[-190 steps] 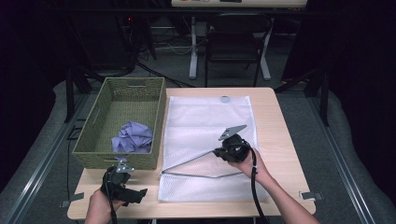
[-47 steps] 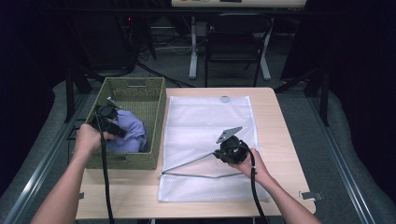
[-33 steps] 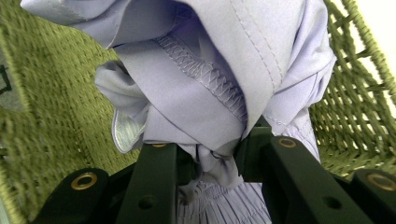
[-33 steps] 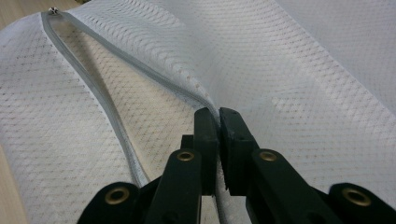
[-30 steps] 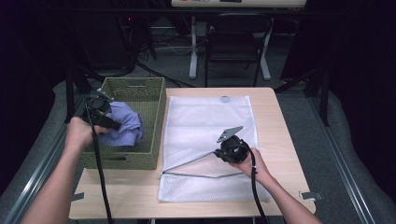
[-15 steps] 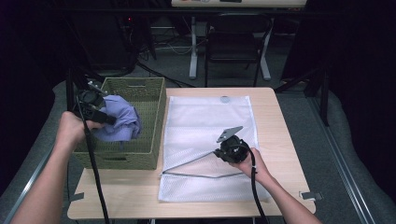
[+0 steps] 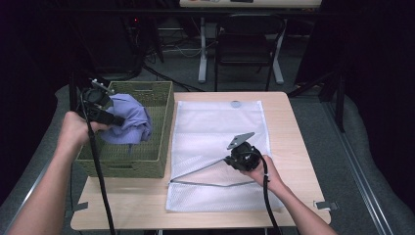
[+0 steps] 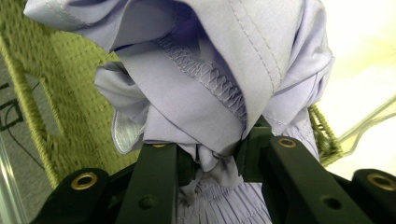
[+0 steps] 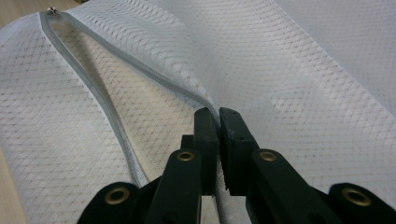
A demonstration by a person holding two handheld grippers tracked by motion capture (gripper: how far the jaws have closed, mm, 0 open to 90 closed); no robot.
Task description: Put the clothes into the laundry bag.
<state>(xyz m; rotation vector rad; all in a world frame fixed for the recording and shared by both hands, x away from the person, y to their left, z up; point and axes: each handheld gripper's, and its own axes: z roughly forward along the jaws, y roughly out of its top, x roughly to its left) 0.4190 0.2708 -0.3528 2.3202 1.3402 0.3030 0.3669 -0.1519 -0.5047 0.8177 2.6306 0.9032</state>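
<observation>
Garment (image 7: 128, 121): pale lavender, matching zigzag stitching along seam. Basket (image 7: 147, 159): olive-green woven weave. Mesh bag (image 7: 215, 132): white, fine diamond-net pattern, grey zipper band (image 9: 100, 107) along opening. Tabletop (image 7: 293, 147): light wood grain. Both grippers' jaws: black, brass-coloured rivets.

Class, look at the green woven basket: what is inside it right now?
A lavender garment, bunched, lifted by the left tongs that are shut on it, partly hanging above the green woven basket. The basket floor under the cloth is covered, so anything else there cannot be seen.
</observation>
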